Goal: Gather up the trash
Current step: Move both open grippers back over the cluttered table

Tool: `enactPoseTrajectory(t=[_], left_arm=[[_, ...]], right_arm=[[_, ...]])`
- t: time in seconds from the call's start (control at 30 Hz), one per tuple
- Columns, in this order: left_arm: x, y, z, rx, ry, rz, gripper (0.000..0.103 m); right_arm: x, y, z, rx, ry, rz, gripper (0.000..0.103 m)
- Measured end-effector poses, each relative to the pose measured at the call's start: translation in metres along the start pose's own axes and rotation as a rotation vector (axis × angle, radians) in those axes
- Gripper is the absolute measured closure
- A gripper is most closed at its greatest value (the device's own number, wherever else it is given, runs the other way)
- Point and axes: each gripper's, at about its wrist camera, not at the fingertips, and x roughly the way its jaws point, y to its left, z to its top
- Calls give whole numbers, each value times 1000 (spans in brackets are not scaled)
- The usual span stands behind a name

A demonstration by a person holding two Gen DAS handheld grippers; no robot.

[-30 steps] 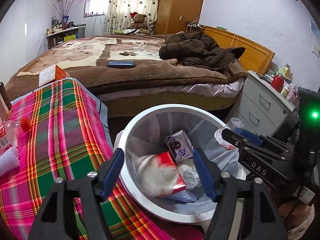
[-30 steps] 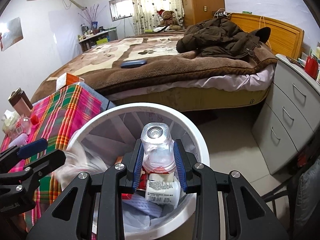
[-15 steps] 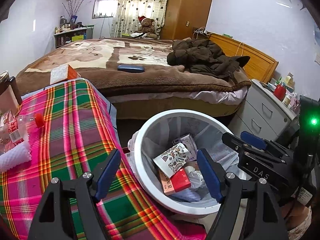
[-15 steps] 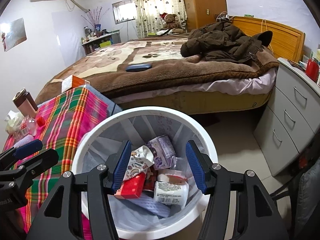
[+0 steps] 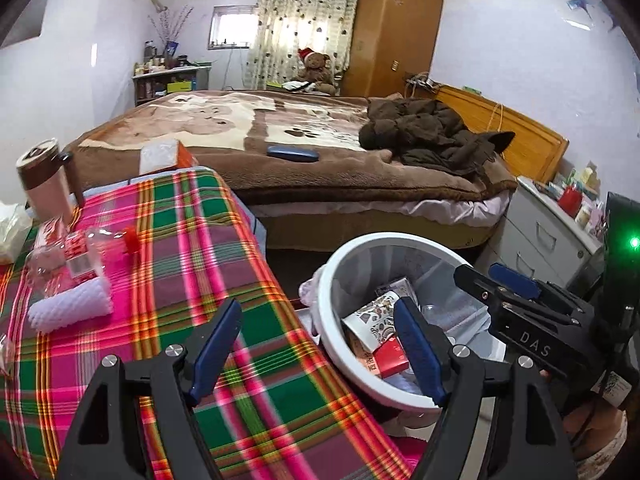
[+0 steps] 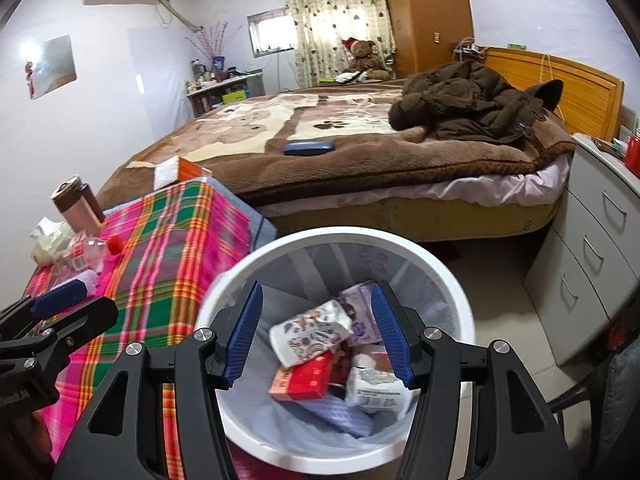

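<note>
Trash bin [image 6: 452, 292] rim touches plaid table [image 6: 168, 240] edge

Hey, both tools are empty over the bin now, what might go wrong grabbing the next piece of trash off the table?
1. The crushed clear bottle lies against the white towel and the pink tumbler, so the left tool might snag or topple those.
2. The trash bin sits tight to the plaid tablecloth; a tool swinging back may bump its rim.

The bin [image 6: 460, 304] is smooth white plastic with a thin plastic bag inside. The tablecloth [image 5: 180, 240] is checked cloth. The blanket [image 6: 360, 160] looks soft and fuzzy. The headboard [image 6: 560, 76] is shiny wood.
</note>
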Motion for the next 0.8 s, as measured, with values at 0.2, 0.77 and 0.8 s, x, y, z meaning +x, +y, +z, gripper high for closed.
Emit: enactPoseTrajectory(t=[0.2,0.77,0.8], left_arm=[[-14,26,-3,-45,-24,43,23],[-52,112,-23,-180,-63,179,23],[-54,118,-25,-193,-63,184,23]], right_arm=[[3,20,-1,-31,1,44,45],[12,84,-2,-130,11,156,45],[12,87,-3,-134,13,163,45]])
